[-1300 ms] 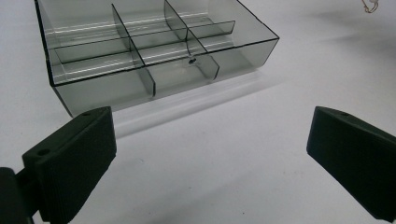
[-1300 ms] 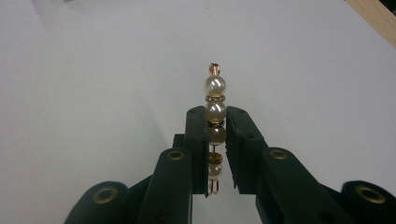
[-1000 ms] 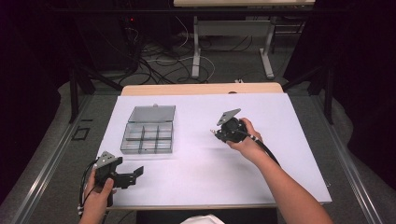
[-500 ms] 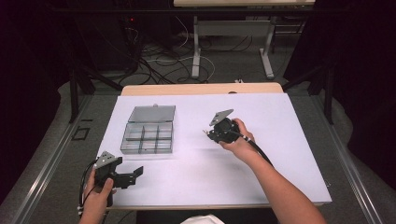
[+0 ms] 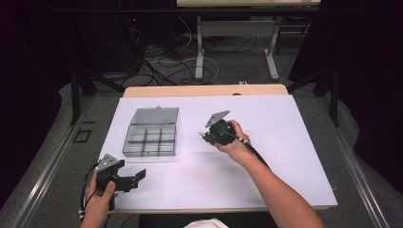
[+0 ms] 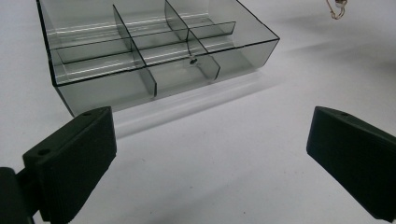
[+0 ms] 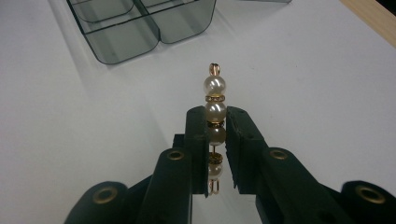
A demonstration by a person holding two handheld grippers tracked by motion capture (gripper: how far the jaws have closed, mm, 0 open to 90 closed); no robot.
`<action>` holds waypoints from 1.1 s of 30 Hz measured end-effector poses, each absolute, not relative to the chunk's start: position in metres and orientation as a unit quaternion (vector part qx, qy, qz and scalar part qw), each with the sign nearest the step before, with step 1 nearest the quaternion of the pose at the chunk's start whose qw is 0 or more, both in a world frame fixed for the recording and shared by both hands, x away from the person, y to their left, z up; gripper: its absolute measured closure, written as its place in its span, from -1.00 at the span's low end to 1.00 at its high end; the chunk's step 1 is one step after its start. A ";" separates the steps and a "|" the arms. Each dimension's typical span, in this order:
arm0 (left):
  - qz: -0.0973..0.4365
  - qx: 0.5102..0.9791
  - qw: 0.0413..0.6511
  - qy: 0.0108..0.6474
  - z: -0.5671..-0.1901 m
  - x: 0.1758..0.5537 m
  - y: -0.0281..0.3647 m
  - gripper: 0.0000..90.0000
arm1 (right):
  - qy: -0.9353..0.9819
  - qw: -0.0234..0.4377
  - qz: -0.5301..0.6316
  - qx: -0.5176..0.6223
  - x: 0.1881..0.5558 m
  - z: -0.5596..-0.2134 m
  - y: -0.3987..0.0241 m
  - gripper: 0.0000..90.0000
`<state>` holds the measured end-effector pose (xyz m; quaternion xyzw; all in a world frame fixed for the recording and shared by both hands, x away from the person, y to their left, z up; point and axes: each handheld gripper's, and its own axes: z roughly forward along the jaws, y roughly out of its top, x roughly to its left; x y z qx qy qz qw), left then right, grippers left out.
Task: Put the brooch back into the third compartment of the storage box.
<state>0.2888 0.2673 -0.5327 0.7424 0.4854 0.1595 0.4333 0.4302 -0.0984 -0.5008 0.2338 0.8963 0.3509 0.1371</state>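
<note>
A clear grey divided box (image 5: 151, 139) with its lid open sits on the white table top, left of centre; it also appears as the box (image 6: 154, 51) and the box (image 7: 140, 23) in the gripper views. My right gripper (image 5: 203, 136) hovers to the right of the box, shut on a string of pearl beads (image 7: 215, 100) with gold spacers that sticks out past the jaws. My left gripper (image 5: 139, 175) rests near the table's front left edge, jaws wide open with nothing between them, pointing toward the box. A small item (image 6: 191, 59) lies in a box compartment.
The white sheet (image 5: 266, 118) covers most of the wooden table. Dark floor, cables and table legs (image 5: 199, 52) lie beyond the far edge. Open table surface stretches to the right of my right hand.
My right gripper has moved left toward the box with the pearl string still in it. The left gripper has stayed put.
</note>
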 end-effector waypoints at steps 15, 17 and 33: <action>0.159 0.743 0.434 0.484 -0.533 0.289 0.268 -0.96 | 0.885 0.114 0.375 0.250 0.438 -0.495 -0.074 0.77; 0.158 0.744 0.434 0.483 -0.533 0.289 0.268 -0.96 | 0.884 0.115 0.382 0.245 0.440 -0.494 -0.071 0.77; 0.157 0.745 0.431 0.484 -0.534 0.289 0.269 -0.96 | 0.861 0.112 0.413 0.275 0.443 -0.489 -0.055 0.77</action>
